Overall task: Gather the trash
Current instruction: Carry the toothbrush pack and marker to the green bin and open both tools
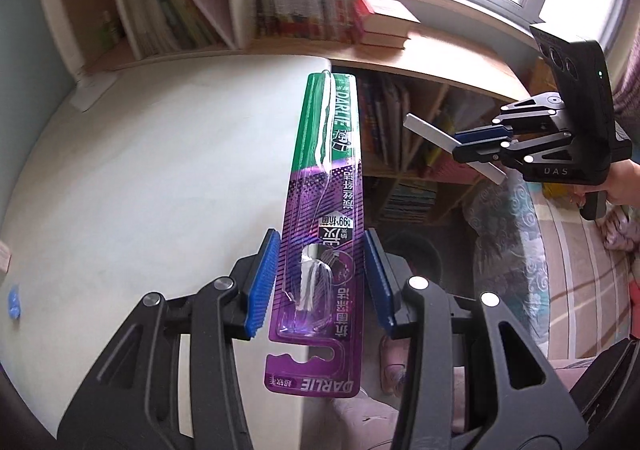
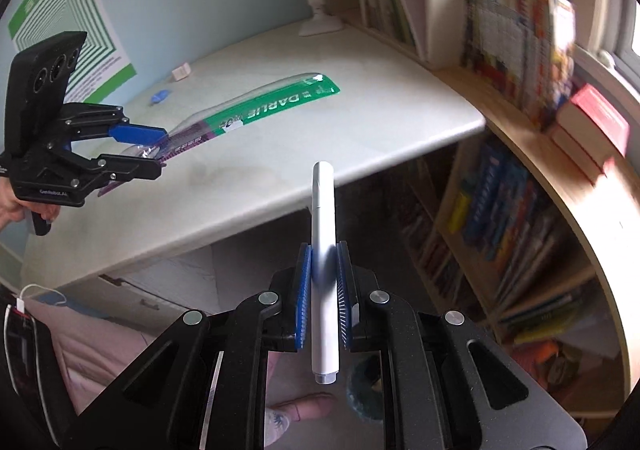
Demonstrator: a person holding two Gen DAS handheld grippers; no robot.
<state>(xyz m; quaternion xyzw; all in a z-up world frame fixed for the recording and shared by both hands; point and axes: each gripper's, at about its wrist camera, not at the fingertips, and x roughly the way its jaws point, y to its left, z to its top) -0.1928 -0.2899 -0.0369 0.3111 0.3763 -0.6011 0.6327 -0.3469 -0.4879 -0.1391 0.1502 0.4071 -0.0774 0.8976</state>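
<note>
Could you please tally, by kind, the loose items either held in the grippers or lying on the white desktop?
Toothbrush package, in the left gripper: 1
Silver pen, in the right gripper: 1
Small blue scrap on desk: 1
Small white block on desk: 1
Total: 4

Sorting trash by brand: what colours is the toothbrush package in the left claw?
Green top, purple bottom; the toothbrush package shows best in the left wrist view.

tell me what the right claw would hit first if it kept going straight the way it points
Probably the white desk's front edge: the right claw, shut on a silver pen, aims at it, with the dark space under the desk below. Depth is unclear, so it might pass just beneath.
</note>
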